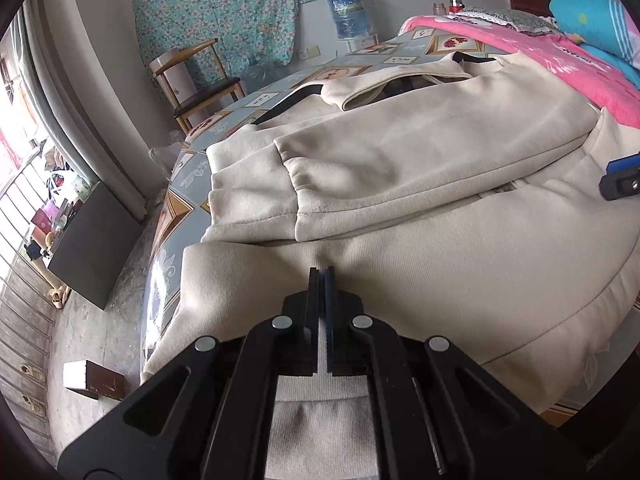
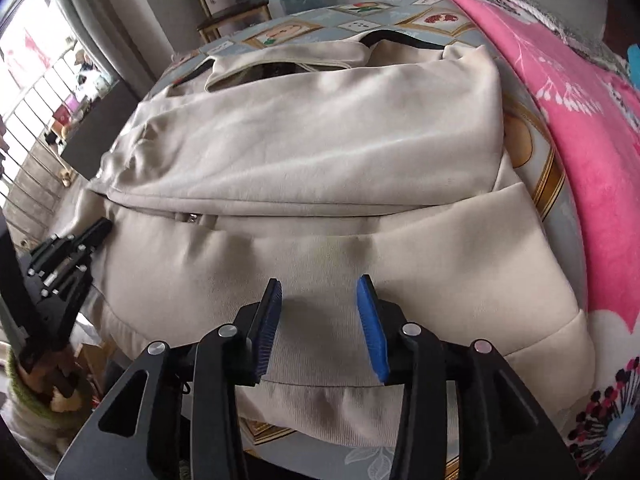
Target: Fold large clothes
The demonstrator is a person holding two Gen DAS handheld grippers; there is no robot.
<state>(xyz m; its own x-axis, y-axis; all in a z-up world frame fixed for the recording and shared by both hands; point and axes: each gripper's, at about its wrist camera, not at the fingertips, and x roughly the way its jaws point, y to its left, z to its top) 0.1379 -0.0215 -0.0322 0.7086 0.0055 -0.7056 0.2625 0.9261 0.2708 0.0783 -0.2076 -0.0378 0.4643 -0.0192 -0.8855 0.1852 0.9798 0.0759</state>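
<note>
A cream sweatshirt [image 1: 420,152] [image 2: 320,140] lies spread on a patterned cover, its sleeves folded across the chest and the dark-lined neck at the far end. My left gripper [image 1: 322,270] is shut at the near hem, and the cloth puckers at its tips as if pinched. In the right wrist view the left gripper [image 2: 102,226] sits at the garment's left edge. My right gripper [image 2: 320,280] stands open just over the near hem, with cloth below its blue pads [image 2: 370,320] but not pressed by them. Its tip [image 1: 620,184] shows at the right edge of the left wrist view.
A pink blanket [image 1: 560,60] [image 2: 580,140] lies along the right side of the patterned cover [image 1: 176,208]. At the far end stand a wooden chair [image 1: 200,80] and a water jug [image 1: 348,12]. A dark box [image 1: 92,248] stands on the floor at left. A green-sleeved hand [image 2: 24,392] holds the left gripper.
</note>
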